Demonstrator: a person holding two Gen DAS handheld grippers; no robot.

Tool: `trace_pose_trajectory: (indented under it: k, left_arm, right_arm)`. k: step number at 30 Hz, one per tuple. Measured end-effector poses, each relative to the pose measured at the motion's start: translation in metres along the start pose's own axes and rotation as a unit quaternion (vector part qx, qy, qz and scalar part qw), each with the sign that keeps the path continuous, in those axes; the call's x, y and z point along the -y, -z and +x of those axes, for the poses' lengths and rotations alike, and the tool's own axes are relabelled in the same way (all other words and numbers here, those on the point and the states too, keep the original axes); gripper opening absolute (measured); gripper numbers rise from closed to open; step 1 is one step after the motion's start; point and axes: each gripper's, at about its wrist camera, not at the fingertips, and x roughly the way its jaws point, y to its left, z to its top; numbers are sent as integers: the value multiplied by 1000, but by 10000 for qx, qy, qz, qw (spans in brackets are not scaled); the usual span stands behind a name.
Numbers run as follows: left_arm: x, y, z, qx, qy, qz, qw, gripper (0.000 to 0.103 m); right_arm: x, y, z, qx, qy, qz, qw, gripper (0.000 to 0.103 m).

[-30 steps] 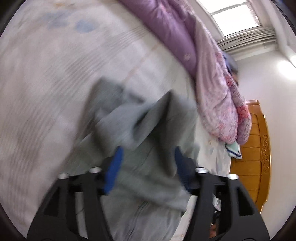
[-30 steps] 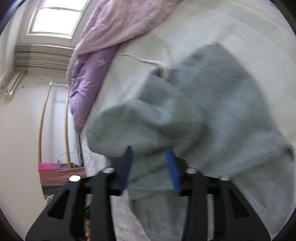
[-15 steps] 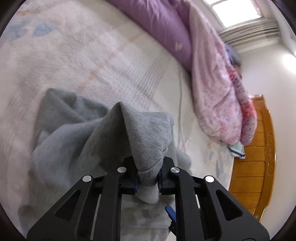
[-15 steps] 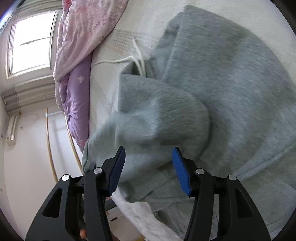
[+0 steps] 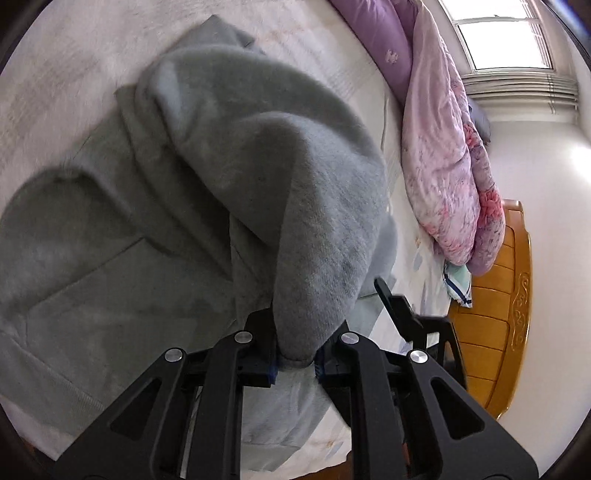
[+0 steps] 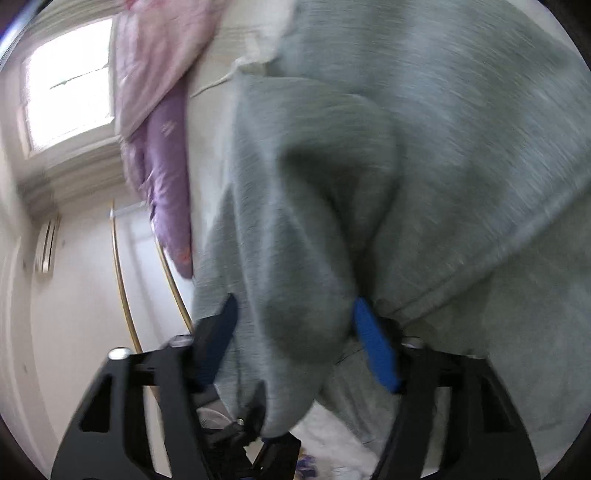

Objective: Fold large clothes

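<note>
A grey sweatshirt (image 5: pixel 221 147) lies crumpled on a pale bed sheet (image 5: pixel 74 55). My left gripper (image 5: pixel 295 363) is shut on a thick fold of it, and the fold rises in a hump in front of the camera. Part of my right gripper (image 5: pixel 402 314) shows just right of that hump. In the right wrist view, the sweatshirt (image 6: pixel 443 147) fills most of the picture. The jaws of the right gripper (image 6: pixel 299 332) are closing, with a bulge of grey cloth between the blue pads (image 6: pixel 373 343). The picture is blurred, so a firm pinch does not show.
A pink quilt (image 5: pixel 443 147) and a purple one (image 5: pixel 380 44) are heaped along the far side of the bed. An orange wooden bed end (image 5: pixel 498 332) stands at the right, below a window (image 5: pixel 498 33). A white cord (image 6: pixel 251 62) lies on the sheet.
The left gripper went from open to shut on a sweatshirt fold and has carried it across the garment. The right gripper has sunk towards the cloth, which now bulges between its pads.
</note>
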Motion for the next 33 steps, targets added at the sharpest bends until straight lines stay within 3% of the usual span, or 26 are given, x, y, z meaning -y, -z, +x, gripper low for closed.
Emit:
trace_pose_trajectory:
  k: [1,6,9,12,14,15,16,20,23,25,27,30,33]
  left_arm:
    - [-3,3,1,-27,34,9,10000,14]
    - [-10,12,1,-180,470,-201,9985,14]
    - [-9,17,2,-260,567,-166,9979,14]
    - [-13,25,8,-353,602,-251,9972,14]
    - [-17,28,12,-427,585,-304,9969,14]
    - [-19,31,15,-465,537,-286,9971,14]
    - [-21,34,16,-486,475,-245,9974,14]
    - [-18,41,25,-637,341,-25,9974,14]
    - [-28,49,33,-720,149,-117,9972,21]
    - [-37,55,40,-764,-133,-191,9968,42]
    - [-47,59,48,-833,-331,-229,9957,48]
    - [-46,56,43,-835,-334,-259,9956,54]
    - [-39,44,21,-723,43,-279,9970,54]
  right_arm:
    - [-1,0,2,-16,-29,-107,9999,37]
    - [9,-2,10,-123,546,-14,9984,38]
    - [10,7,-2,51,604,-5,9982,59]
    - [18,13,1,-36,497,83,9987,60]
    - [25,14,10,-143,159,180,9996,48]
    - [25,14,12,-148,9,141,9998,22]
    - [21,11,10,-86,127,0,9999,5]
    - [5,14,-12,176,528,-653,9963,4]
    - [11,14,-21,212,787,-805,9934,4]
    - [18,13,-17,271,1111,-946,9889,4]
    - [30,12,-14,287,1297,-954,9865,4]
    - [43,13,-6,50,1242,-864,9885,6]
    - [27,16,-22,222,1392,-1139,9834,13]
